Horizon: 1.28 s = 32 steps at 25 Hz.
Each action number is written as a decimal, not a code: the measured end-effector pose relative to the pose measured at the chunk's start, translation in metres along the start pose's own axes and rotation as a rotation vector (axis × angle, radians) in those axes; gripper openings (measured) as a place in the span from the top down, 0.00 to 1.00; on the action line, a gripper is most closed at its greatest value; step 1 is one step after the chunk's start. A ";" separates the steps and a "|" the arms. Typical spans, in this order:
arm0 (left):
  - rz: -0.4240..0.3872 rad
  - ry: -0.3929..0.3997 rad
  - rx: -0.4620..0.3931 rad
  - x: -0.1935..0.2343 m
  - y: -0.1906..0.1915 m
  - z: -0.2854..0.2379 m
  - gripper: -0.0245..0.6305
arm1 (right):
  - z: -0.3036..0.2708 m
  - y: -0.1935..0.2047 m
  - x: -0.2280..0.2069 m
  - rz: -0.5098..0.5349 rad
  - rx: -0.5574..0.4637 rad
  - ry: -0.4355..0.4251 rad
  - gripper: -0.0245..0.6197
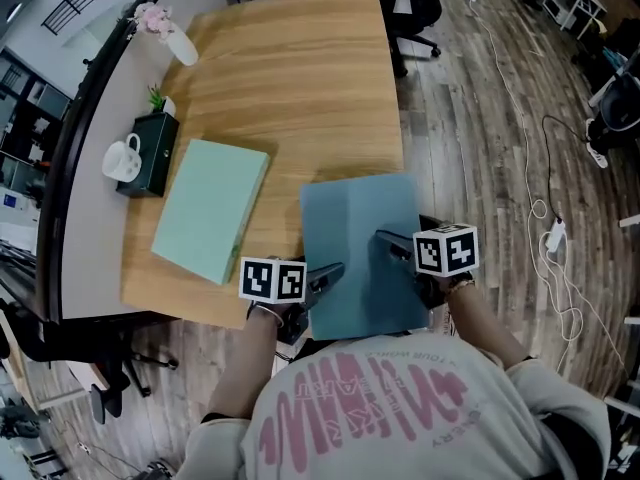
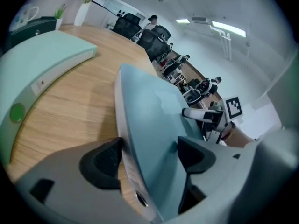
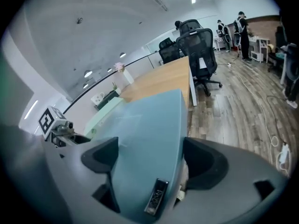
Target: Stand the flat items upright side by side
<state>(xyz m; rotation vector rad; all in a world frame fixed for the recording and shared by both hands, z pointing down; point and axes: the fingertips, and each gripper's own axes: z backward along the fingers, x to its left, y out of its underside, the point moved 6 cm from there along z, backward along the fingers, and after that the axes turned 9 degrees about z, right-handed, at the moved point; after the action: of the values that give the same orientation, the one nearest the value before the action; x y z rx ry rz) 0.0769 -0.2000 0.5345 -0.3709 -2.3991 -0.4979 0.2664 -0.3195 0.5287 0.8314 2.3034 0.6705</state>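
A blue-grey book [image 1: 362, 230] lies at the near right of the wooden table [image 1: 290, 78], its near end past the table's edge. A mint-green book [image 1: 210, 208] lies flat to its left. My left gripper [image 1: 335, 271] is at the blue book's near left corner. In the left gripper view it [image 2: 149, 160] stands open astride the book [image 2: 149, 115], one pad by the page edge and one over the cover. My right gripper [image 1: 385, 240] reaches over the cover. In the right gripper view it [image 3: 149, 160] is also open, with the book [image 3: 145, 134] filling the gap.
A black box with a small plant [image 1: 150, 153], a white mug [image 1: 122, 160] and a white vase of pink flowers [image 1: 175, 40] stand along the table's left side. Office chairs [image 1: 420, 8] stand beyond the far end. Cables [image 1: 540, 198] trail over the wood floor at right.
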 end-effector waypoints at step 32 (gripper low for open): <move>-0.425 0.017 -0.582 -0.031 -0.135 0.125 0.38 | 0.053 -0.136 0.107 0.326 -0.570 0.292 0.27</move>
<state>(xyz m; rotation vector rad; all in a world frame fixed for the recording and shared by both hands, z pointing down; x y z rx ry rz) -0.0198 -0.2693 0.3900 -0.0910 -2.2778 -1.3936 0.1817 -0.3241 0.3691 0.8723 2.0485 1.5914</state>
